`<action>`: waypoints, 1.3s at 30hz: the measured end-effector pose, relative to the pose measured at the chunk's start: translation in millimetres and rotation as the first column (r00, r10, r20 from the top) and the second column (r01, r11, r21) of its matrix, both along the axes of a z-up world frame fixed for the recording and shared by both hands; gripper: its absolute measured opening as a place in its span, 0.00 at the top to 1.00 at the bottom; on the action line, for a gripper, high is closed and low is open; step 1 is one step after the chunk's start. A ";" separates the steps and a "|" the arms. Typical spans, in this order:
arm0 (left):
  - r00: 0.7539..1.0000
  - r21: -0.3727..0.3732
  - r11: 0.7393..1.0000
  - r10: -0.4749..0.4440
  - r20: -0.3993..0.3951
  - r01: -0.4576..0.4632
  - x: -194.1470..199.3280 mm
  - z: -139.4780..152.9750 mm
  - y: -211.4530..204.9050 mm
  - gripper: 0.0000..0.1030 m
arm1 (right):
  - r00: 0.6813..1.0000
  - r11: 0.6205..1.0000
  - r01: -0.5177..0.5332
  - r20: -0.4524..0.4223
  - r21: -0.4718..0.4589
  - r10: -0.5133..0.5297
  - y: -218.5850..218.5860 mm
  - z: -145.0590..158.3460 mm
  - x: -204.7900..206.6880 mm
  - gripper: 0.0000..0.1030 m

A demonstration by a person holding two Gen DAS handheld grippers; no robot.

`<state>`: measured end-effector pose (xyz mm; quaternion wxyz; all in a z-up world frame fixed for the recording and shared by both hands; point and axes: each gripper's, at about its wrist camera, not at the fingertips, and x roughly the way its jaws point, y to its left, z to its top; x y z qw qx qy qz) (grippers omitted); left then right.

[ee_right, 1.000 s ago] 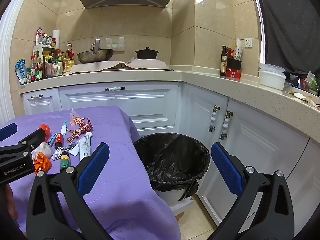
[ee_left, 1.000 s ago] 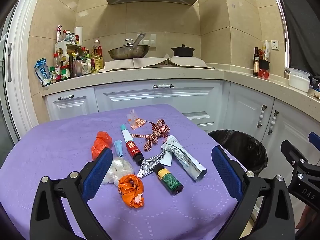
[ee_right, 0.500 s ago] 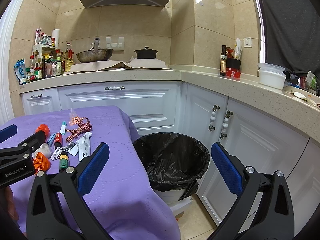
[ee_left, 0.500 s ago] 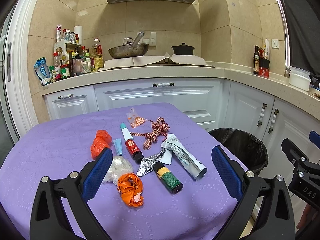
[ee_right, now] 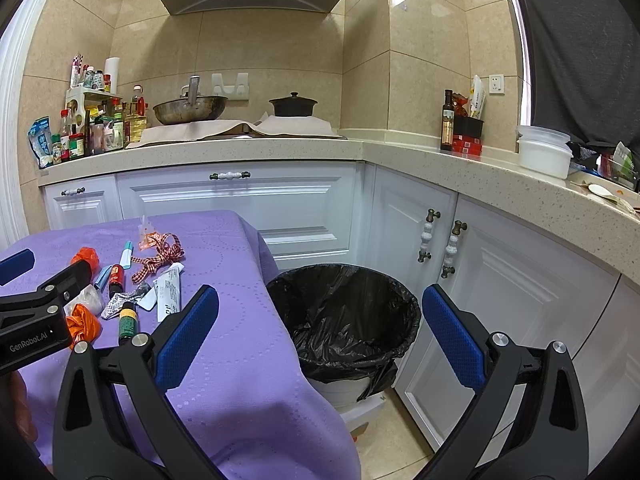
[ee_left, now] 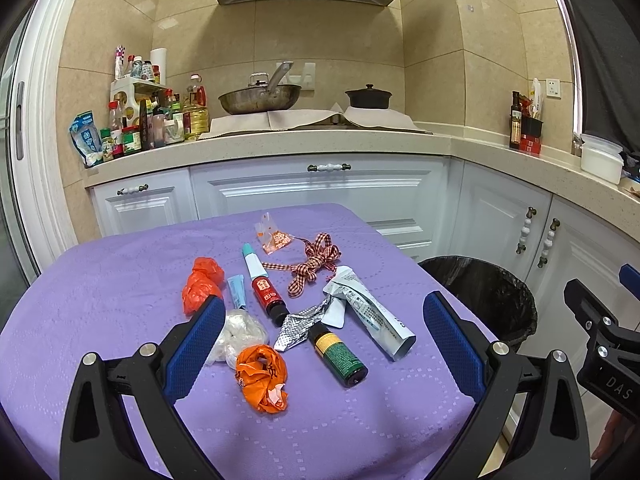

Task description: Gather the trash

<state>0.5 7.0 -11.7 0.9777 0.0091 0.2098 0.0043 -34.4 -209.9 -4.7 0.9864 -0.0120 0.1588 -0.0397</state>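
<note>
1. A purple-clothed table (ee_left: 100,280) is carrying all the litter in one cluster at its middle, while the black-lined trash bin (ee_right: 344,312) is standing on the floor just off the table's right edge, apparently with nothing in it yet.
2. The left gripper (ee_left: 320,332) is hovering over the near edge of the table with its blue pads spread wide and nothing between them; the cluster is lying straight ahead of it and slightly below.
3. The right gripper (ee_right: 320,332) is likewise gaping wide and carrying nothing, facing the bin rather than the litter, so the left one looks the nearer to the trash.
4. A squeezed white tube (ee_left: 372,316) is lying with its long axis running from far-left to near-right.
5. A crumpled orange bag (ee_left: 262,378) is sitting nearest the left gripper, just left of centre between the pads.
6. A green-labelled dark bottle (ee_left: 340,356) is lying on its side just right of the bag, its base pointing toward the camera, so a grasp across its width would probably suit.
</note>
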 end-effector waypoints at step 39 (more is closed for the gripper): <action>1.000 -0.005 1.000 -0.001 -0.007 0.001 1.2 -1.4 2.1 0.06 | 1.000 1.000 0.001 -0.001 0.002 -0.001 -0.4 0.6 0.3 0.03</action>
